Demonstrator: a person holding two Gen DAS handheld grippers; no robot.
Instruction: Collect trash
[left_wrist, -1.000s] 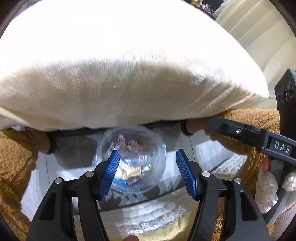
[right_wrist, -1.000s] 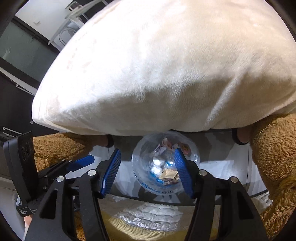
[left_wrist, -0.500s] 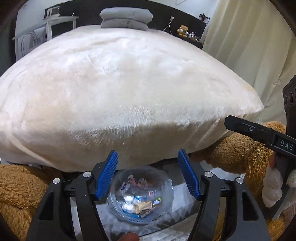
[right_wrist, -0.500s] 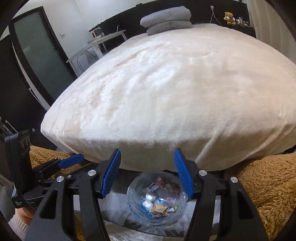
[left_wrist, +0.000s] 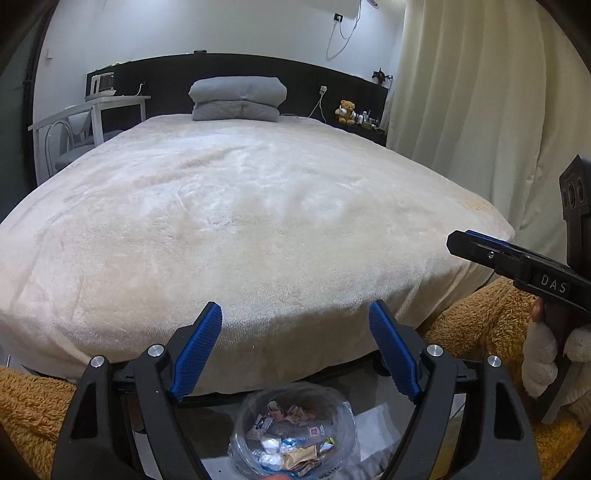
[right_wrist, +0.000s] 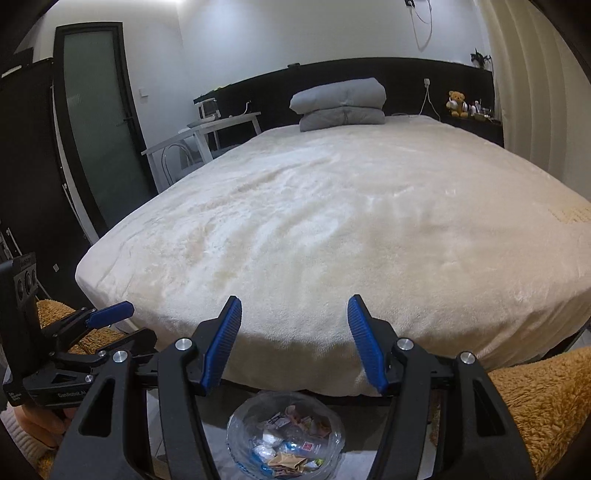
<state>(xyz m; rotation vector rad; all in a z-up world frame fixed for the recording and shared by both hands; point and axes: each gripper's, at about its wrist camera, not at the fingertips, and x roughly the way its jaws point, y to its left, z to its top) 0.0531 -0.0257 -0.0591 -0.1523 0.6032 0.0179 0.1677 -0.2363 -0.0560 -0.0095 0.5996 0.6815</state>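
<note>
Both grippers open above trash bowl.

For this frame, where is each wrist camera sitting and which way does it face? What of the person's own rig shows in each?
Left wrist: behind the open left gripper, facing across the bed toward the headboard; the right gripper and a gloved hand show at right.
Right wrist: behind the open right gripper, facing the same way; the left gripper shows at left.
Shared: bed, folded grey blanket, teddy bear, and the trash-filled clear bag below.
</note>
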